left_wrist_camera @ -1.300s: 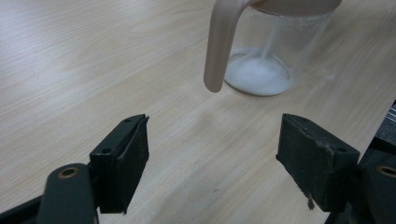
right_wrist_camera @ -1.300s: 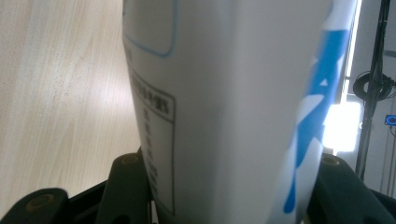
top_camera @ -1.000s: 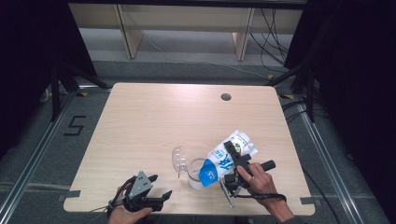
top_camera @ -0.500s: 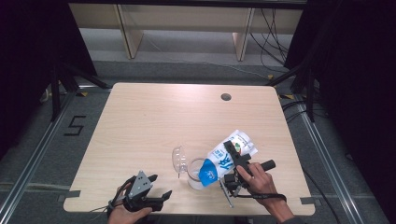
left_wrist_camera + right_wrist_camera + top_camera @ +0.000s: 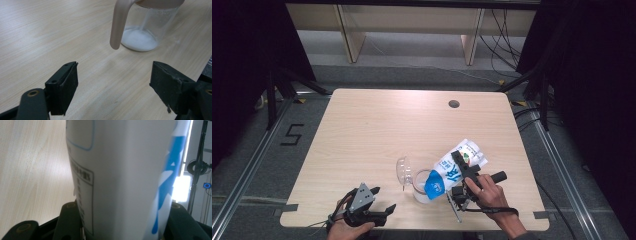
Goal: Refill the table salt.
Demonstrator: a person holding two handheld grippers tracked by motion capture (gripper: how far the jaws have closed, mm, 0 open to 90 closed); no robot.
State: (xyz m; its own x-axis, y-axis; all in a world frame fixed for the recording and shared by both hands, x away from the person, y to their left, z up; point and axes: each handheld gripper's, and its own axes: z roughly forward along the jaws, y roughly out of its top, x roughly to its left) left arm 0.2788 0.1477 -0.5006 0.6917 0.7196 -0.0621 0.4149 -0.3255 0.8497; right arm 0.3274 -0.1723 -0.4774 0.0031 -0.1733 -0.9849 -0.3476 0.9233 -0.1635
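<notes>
On the surface [image 5: 377, 125] near your edge, the jug [image 5: 414, 181] stands just left of your right tool [image 5: 462, 170]. The carton [image 5: 454, 167] leans over it. Your left tool [image 5: 377, 207] sits further left.

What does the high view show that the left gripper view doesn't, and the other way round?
High view alone: the tilted carton clamped in the right gripper, its blue end over the jug, and the lid beside it. Left gripper view alone: white powder in the jug's bottom, a thin stream falling in, and the left gripper's open jaws close up. Both: jug and table.
</notes>
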